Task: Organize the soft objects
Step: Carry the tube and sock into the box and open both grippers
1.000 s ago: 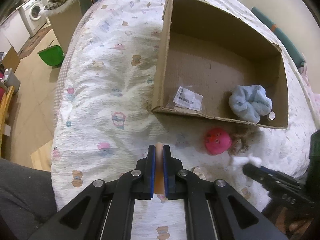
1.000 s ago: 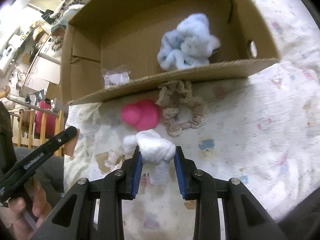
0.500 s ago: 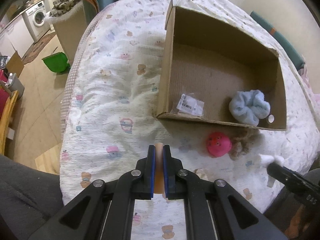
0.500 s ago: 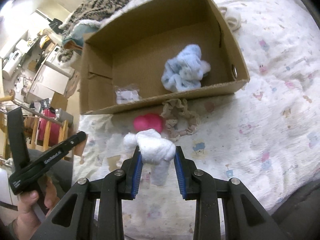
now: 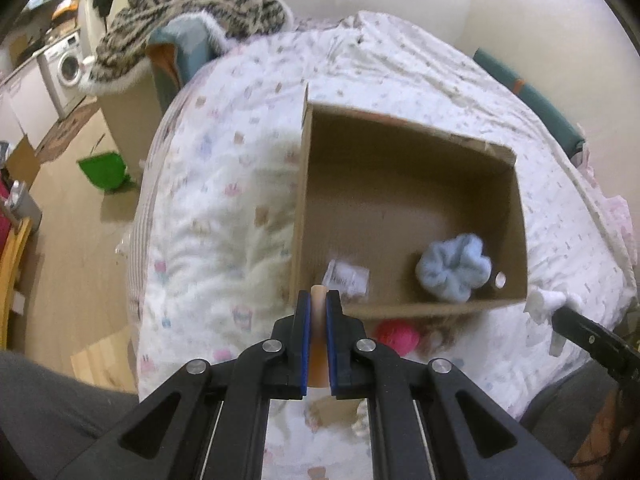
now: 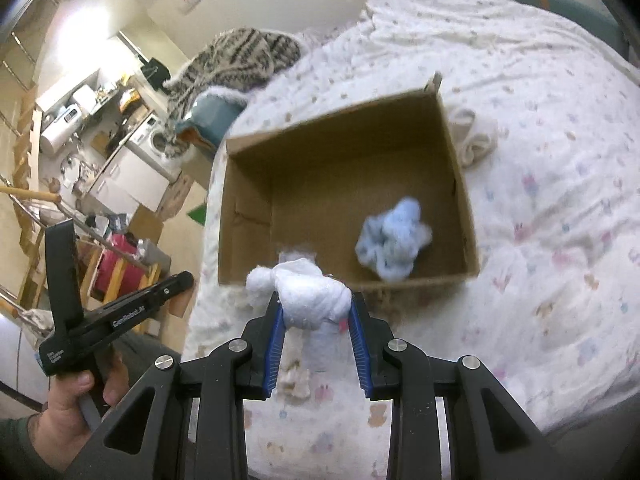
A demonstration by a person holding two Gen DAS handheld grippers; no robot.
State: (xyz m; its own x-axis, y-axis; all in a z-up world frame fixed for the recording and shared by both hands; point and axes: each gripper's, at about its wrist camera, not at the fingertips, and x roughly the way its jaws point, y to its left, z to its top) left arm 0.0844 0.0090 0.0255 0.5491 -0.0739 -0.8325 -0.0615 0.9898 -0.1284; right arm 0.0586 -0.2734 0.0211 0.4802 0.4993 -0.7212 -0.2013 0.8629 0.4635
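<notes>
The right gripper (image 6: 316,316) is clamped narrowly on a white knotted cloth bundle (image 6: 310,294), which bulges above the blue pads. The left gripper (image 5: 319,320) is pinched fully closed on a thin tan piece (image 5: 318,300) — what it is cannot be told.

From the right gripper the open cardboard box (image 6: 460,184) lies directly ahead at twelve o'clock, its near wall just past the bundle; the box's long axis runs away from the tool. By my judgement the right hand is better placed for the drop. From the left gripper the box sits at about one o'clock.

Inside the box: a pale blue fluffy scrunchie (image 5: 454,272) at the near right corner and a small packet (image 5: 346,276). A pink soft toy (image 5: 396,334) lies outside, against the near wall.

Surface — a white printed quilt (image 6: 540,160), soft and uneven. Beyond, a striped throw (image 5: 192,8) and a washing machine (image 5: 66,68).
</notes>
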